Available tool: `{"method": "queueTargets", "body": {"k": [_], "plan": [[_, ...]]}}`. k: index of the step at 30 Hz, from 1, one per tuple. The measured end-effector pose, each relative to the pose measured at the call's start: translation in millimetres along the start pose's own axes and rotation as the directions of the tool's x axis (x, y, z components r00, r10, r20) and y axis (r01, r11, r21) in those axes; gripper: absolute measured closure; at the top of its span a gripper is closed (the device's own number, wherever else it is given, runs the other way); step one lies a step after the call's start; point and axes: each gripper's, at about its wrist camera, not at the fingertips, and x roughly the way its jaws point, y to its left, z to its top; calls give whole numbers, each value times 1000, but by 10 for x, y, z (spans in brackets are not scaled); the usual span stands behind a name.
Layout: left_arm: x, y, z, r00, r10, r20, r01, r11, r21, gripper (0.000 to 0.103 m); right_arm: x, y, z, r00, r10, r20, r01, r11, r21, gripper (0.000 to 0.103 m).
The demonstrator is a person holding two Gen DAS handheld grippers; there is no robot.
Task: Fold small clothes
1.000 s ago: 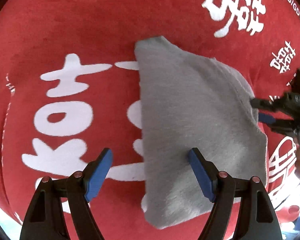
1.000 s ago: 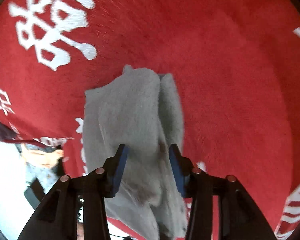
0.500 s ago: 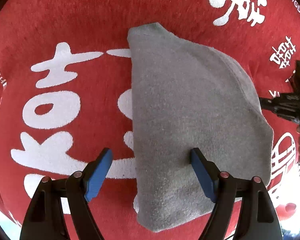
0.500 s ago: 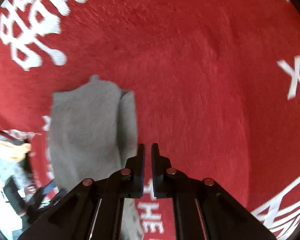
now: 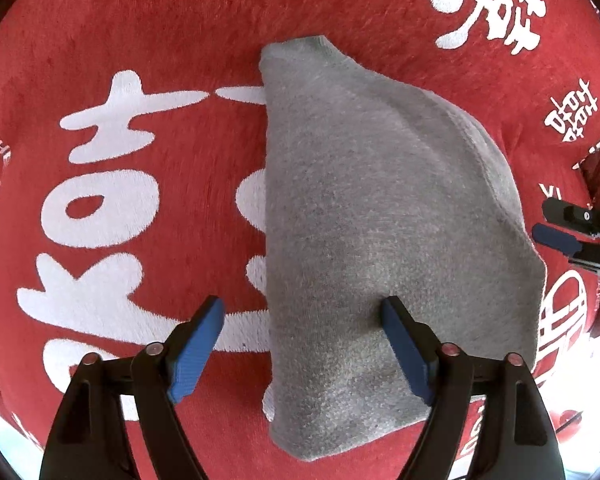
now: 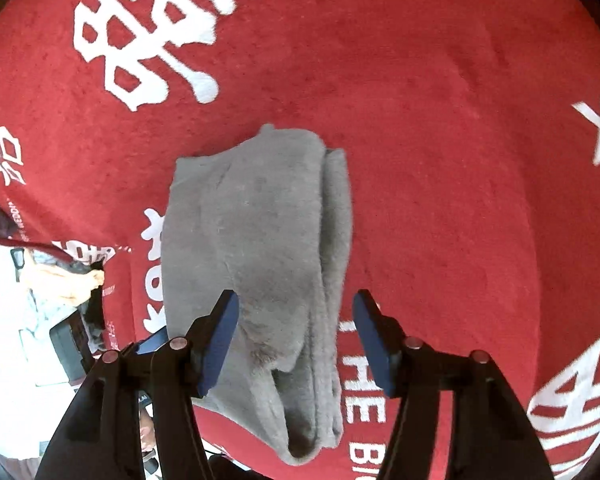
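A folded grey garment [image 5: 384, 220] lies flat on the red cloth with white characters [image 5: 148, 40]. My left gripper [image 5: 302, 316] is open above the garment's left edge, one finger over the cloth, the other over the garment. In the right wrist view the same garment [image 6: 256, 240] shows its layered folded edge on the right. My right gripper [image 6: 296, 312] is open and straddles that edge, holding nothing. It also shows at the right rim of the left wrist view [image 5: 572, 236].
The red cloth [image 6: 440, 120] covers the whole surface. Its edge runs along the lower left of the right wrist view, with a white floor and clutter [image 6: 44, 300] beyond it.
My right gripper was open, shut half a second ago while off to the right of the garment, and is now open again over its folded edge. My left gripper stayed open, barely moving.
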Motion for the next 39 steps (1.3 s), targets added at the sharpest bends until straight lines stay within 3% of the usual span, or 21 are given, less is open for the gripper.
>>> {"method": "queueTargets", "body": {"k": [1,12,15,17,20,22,26,30,33,36,39], "plan": [[-5,-7,3,1000,27,6,-27,1000,6,7,18,14,15,1000,-1,-2,1,1000,-5,39],[55,59,95,1000,10,-22,-10,1000,-2,6,207,-73,130,999,15,-50,-15,1000,0,36],[73,71,143,999,-3,-39,3,1000,5,6,264,-116,163,998,28,-65,-27,1000,5,35],[49,130,217,998,-48,-41,47,999,-8,6,299,-140,190,996,45,-76,-45,999,2,35],[27,321,332,982,-185,-34,182,980,-76,7,346,-188,243,992,92,-89,-92,996,-1,35],[70,450,409,963,-265,-52,258,959,-113,7,384,-227,275,989,104,-103,-105,994,-6,35],[168,557,452,938,-338,-79,325,935,-142,7,457,-329,314,980,149,-134,-149,989,8,34],[225,498,465,895,-436,-94,421,896,-140,7,531,-416,331,964,218,-152,-216,976,32,34],[263,358,479,884,-453,-113,443,891,-104,7,570,-450,361,950,269,-156,-267,963,32,34],[335,244,461,896,-425,-127,418,905,-73,7,629,-435,411,936,311,-164,-312,950,17,32],[399,191,478,897,-422,-131,413,906,-92,7,714,-375,471,922,349,-170,-352,936,13,32]]}}
